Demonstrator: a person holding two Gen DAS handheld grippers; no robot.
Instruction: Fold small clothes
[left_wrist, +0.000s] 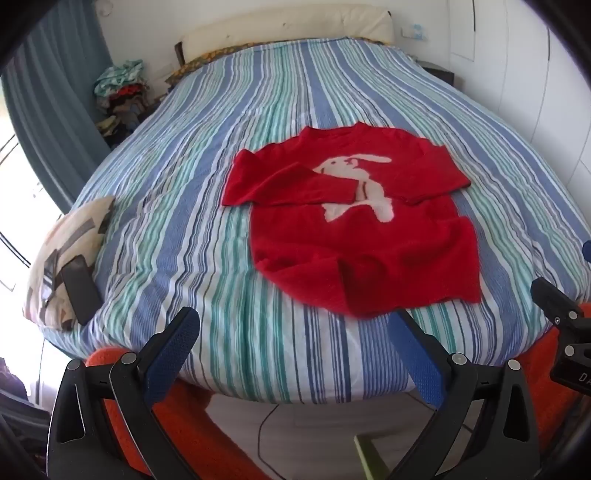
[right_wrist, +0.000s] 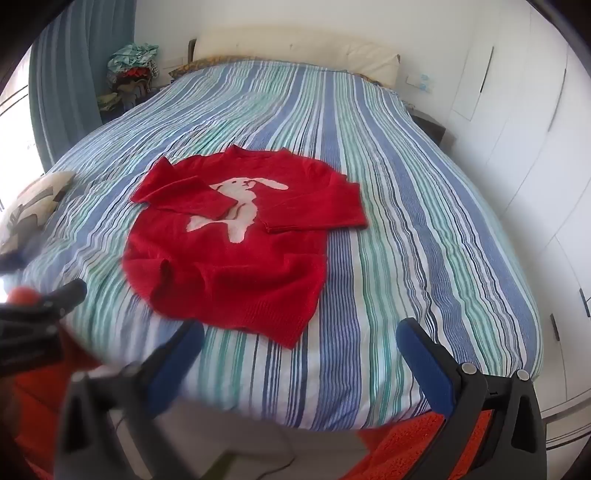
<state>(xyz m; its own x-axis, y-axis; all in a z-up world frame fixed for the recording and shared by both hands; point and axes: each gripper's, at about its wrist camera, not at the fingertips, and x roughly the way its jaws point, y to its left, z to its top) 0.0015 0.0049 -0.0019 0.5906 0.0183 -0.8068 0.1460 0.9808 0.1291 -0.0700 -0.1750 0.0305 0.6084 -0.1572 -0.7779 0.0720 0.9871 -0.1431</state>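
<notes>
Left tongs (left_wrist: 293, 328): sitting nearest the left wrist camera, jaws standing wide apart and gripping nothing, blue pads (left_wrist: 173, 354) facing inward, hanging over the near edge of the bed and tilting down toward it.
Right tongs (right_wrist: 301, 343): likewise standing wide and gripping nothing; the left finger is showing blurred in the right wrist view, the right finger (right_wrist: 424, 365) sharp, both hanging above the near edge of the bed.
Red sweater (left_wrist: 354, 229): lying flat on the bed, front side up, just beyond both tongs and touching neither; a white rabbit figure (left_wrist: 354, 184) is showing on the chest. One sleeve (left_wrist: 295, 184) is lying folded across the chest, its cuff covering part of the rabbit; the other sleeve (left_wrist: 436, 173) is lying out to the side, bent inward. The hem is lying closest to the tongs, with a small wrinkle rising in it.
Bed (left_wrist: 221, 184): wearing a cover striped in blue, green and white, carrying the sweater near its foot end.
Cushion (left_wrist: 70, 254): resting at the bed's left edge, well apart from the sweater, with a dark phone (left_wrist: 81, 290) lying on top of it.
Clothes pile (left_wrist: 118, 96): standing beside the bed's far left corner, next to a blue-grey curtain (left_wrist: 55, 92).
Wardrobe doors (right_wrist: 517, 147): lining the right side of the bed, white.
</notes>
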